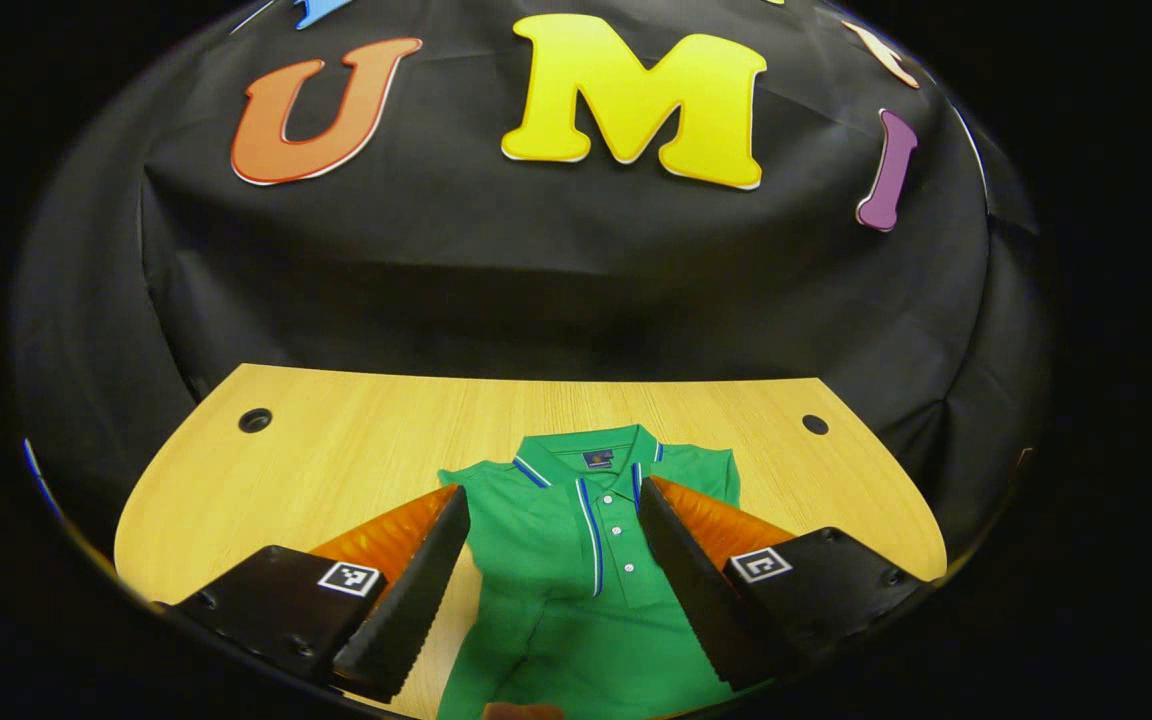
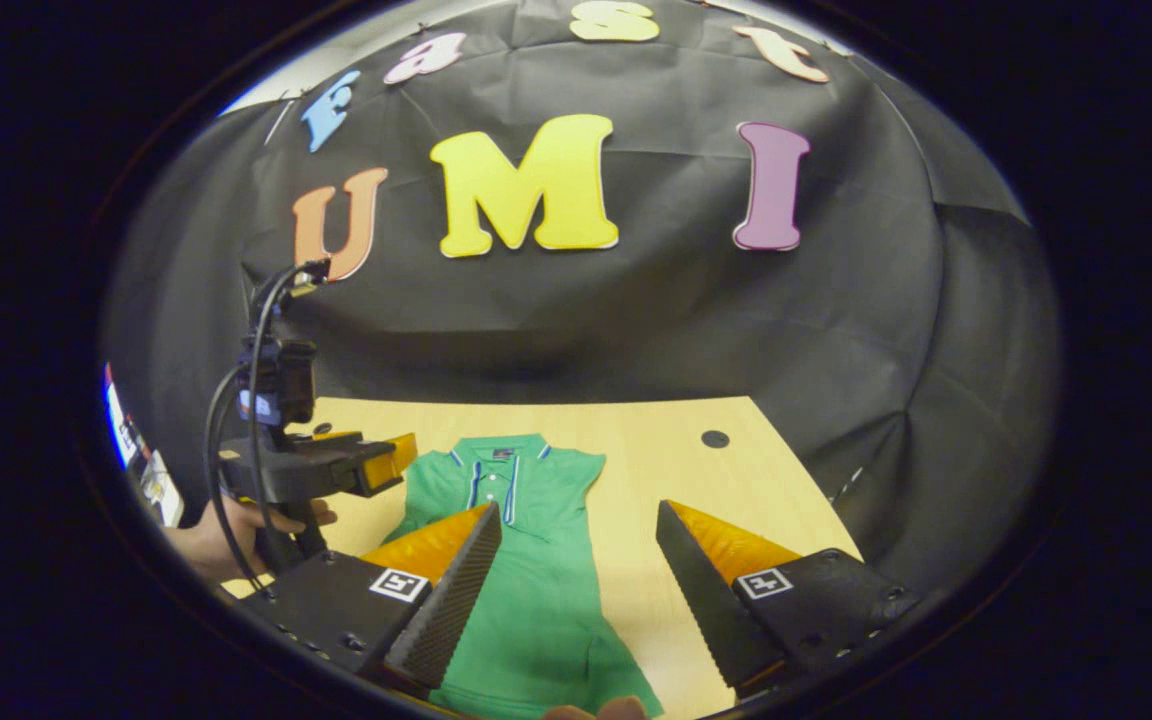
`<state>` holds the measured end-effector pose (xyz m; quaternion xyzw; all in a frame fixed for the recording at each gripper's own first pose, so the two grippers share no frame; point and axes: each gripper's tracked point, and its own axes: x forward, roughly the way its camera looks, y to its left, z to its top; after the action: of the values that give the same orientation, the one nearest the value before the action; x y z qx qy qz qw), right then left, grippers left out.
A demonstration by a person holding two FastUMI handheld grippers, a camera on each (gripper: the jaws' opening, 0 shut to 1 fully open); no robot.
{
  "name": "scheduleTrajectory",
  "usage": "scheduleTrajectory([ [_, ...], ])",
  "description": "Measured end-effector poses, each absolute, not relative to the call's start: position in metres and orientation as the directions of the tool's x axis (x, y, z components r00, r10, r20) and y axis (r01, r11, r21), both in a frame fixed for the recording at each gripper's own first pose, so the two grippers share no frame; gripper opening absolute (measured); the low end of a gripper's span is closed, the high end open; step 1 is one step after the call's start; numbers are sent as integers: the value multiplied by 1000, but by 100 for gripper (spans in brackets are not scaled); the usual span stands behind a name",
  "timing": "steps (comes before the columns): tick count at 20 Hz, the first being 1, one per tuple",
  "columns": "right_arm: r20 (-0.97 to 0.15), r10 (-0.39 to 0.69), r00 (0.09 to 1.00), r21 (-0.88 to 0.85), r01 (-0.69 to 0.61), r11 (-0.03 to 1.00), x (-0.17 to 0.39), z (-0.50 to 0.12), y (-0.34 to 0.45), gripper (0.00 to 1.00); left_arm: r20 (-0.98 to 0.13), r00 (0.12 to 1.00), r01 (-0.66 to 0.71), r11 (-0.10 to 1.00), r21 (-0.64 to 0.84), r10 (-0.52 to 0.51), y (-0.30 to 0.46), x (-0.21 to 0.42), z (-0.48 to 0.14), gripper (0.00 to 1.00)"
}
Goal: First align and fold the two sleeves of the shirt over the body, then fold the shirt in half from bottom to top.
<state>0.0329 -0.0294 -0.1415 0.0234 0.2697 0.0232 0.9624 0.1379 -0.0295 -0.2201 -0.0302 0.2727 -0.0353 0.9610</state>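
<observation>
Green shirt (image 1: 576, 560) lies flat on the table (image 1: 336, 450), collar away, long axis straight ahead — directly under the left gripper (image 1: 551, 590), left of the right gripper (image 2: 576, 600); both gape, empty.

Running off the lower edge: green shirt (image 1: 576, 560), hem unseen; collar label (image 1: 598, 458) staying too small to tell

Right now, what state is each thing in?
Green polo shirt: flat on the table, collar away from the grippers, buttoned, sleeves folded in, bottom half not yet folded up.
Left gripper: open, above the shirt.
Right gripper: open, holding nothing.
</observation>
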Motion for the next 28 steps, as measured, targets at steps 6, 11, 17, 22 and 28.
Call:
scheduleTrajectory([
  [6, -537, 93, 838, -1, -112, 994, 3, -157, -39, 96, -502, 865, -22, 1000, -15, 12, 14, 49, -196, 100],
  [11, -598, 107, 794, -26, -153, 988, -31, -183, -54, 95, -568, 823, -32, 999, -6, 23, 33, -28, -214, 100],
  [17, -698, 150, 700, -9, -219, 976, -84, -257, -57, 95, -662, 749, 33, 999, 30, -5, 43, -102, -277, 100],
  [22, -803, 116, 585, 1, -194, 981, -130, -323, -67, 96, -775, 632, 11, 1000, 5, -3, 42, -167, -334, 100],
  [28, -855, 74, 514, 6, -133, 991, -146, -368, -84, 96, -812, 583, 9, 1000, 19, 10, 52, -188, -359, 100],
])
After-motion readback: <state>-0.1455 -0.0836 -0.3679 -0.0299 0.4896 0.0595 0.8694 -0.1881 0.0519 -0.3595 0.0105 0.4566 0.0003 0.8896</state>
